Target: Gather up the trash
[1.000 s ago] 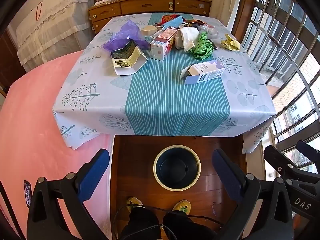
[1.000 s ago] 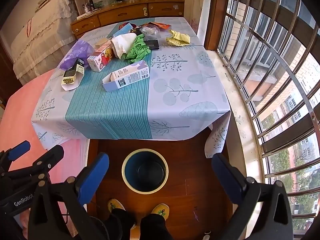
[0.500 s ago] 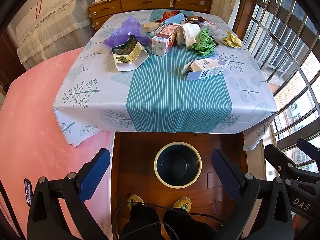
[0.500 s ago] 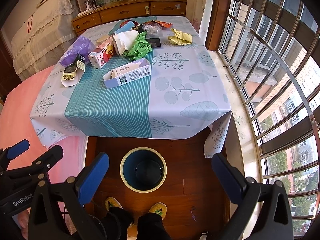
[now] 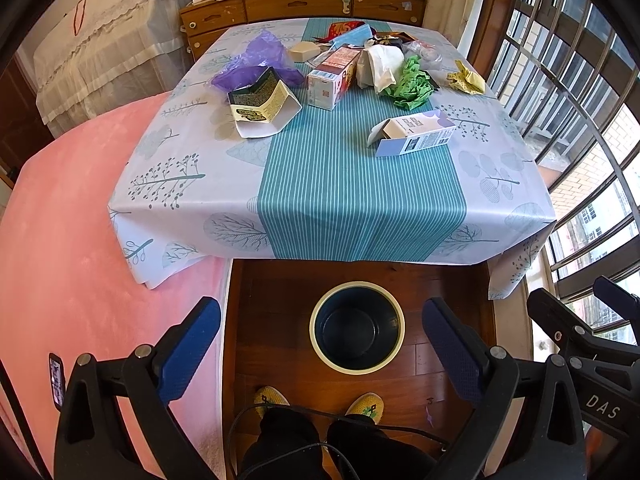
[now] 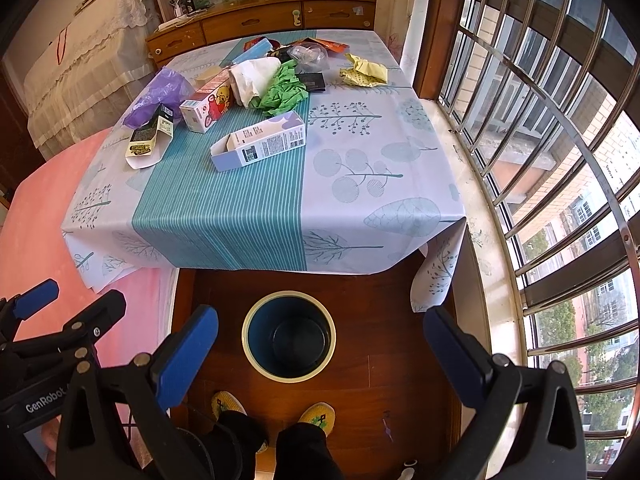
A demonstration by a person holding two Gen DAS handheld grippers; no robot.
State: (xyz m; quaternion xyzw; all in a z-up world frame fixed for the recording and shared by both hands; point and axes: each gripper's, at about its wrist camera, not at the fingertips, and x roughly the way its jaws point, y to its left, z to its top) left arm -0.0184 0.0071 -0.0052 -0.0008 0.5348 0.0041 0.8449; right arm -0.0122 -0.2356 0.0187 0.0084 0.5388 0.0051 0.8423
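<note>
**Both tongs wide open over the bin, trash on the table**

My left tongs (image 5: 320,340) hang w/ the blue pads spread wide, nothing between them. Same for my right tongs (image 6: 320,340): fully apart, empty. In each view the bin (image 5: 357,365) sits low centre on the wood floor, just below the table's near edge, cream rim, dark inside, nothing visible in it. My feet in yellow-green slippers (image 5: 272,396) show at the bottom, just behind the bin.

Trash is all on the table (image 5: 360,208), upper half of frame, mostly toward the far end:
- lilac-and-white carton (image 5: 416,134) lying on its side, end flap open, right of centre, nearest to me
- black-and-yellow box (image 5: 260,102) w/ flap open, left of centre
- purple bag (image 5: 256,62) touching that box, behind it
- red-and-white carton (image 5: 332,78), centre
- white paper wad (image 5: 382,64) & crumpled green paper (image 5: 412,84), touching, right of the red carton
- yellow wrapper (image 5: 468,80) near the right edge, by the window
- blue face mask (image 5: 348,38) & other wrappers at the far end, too jumbled to tell apart

Pink bed (image 5: 60,260) fills the left side.
</note>
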